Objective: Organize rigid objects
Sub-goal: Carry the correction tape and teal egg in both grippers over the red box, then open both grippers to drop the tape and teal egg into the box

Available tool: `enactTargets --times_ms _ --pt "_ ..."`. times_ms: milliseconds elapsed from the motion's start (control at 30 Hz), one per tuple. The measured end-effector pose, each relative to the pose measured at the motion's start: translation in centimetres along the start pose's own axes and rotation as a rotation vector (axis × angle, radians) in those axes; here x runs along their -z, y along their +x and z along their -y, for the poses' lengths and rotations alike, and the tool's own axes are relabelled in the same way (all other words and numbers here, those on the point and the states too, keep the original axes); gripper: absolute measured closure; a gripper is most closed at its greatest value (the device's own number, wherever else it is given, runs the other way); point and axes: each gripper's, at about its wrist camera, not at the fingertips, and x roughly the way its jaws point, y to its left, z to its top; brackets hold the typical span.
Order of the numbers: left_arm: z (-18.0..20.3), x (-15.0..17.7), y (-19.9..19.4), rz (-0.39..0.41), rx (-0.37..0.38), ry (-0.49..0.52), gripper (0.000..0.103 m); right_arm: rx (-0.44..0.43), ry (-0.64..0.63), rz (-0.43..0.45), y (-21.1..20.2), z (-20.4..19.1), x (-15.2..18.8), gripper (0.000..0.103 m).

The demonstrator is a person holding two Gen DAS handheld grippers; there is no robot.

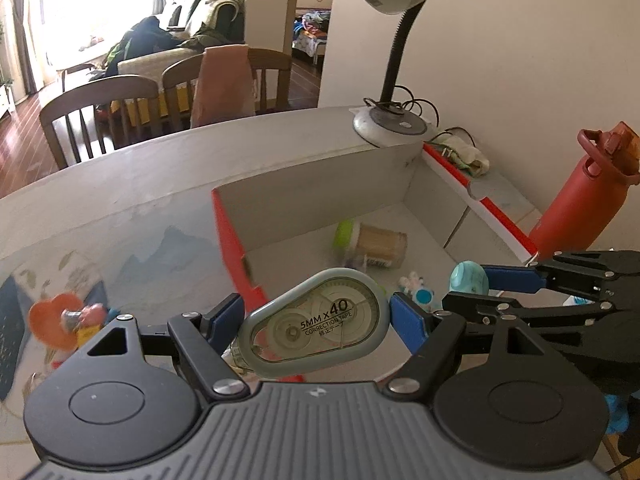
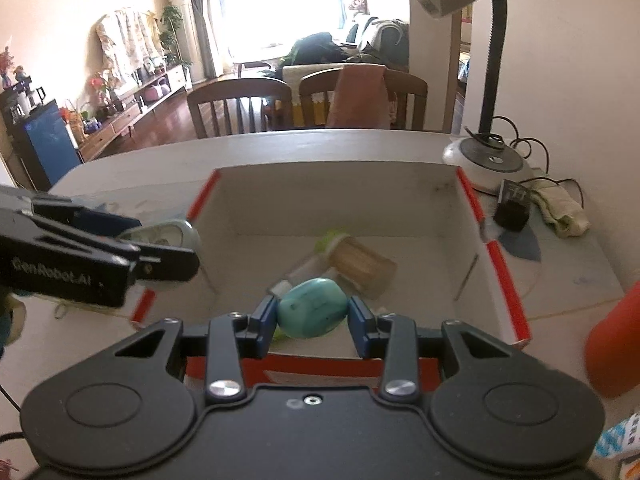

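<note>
My left gripper (image 1: 316, 316) is shut on a grey-green correction tape dispenser (image 1: 316, 328), held over the near left corner of a red-edged cardboard box (image 1: 228, 232). My right gripper (image 2: 312, 314) is shut on a turquoise egg-shaped stone (image 2: 312, 308), held over the box's (image 2: 496, 264) near edge. The stone also shows in the left wrist view (image 1: 468, 278), and the dispenser in the right wrist view (image 2: 168, 236). A toothpick jar with a green lid (image 1: 376, 244) lies on its side inside the box, also in the right wrist view (image 2: 360, 260).
A desk lamp (image 1: 390, 124) stands behind the box. A red water bottle (image 1: 580, 196) stands at its right. An orange heart-shaped item (image 1: 60, 320) lies on the table at left. A cloth (image 2: 560, 208) and black adapter (image 2: 512, 204) lie at the right. Chairs (image 1: 100, 116) stand behind the table.
</note>
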Motion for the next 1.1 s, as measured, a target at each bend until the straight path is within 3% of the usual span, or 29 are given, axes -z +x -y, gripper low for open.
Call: enactTargets --times_ms 467,1100 --pt "3.4 -3.5 6.4 -0.084 0.001 0.076 0.024 0.032 -0.042 -0.135 4.4 4.0 -0.5 0.066" --pt "3.9 -3.0 13.1 -0.259 -0.013 0.03 0.024 0.02 -0.119 -0.298 9.4 5.1 -0.6 0.066"
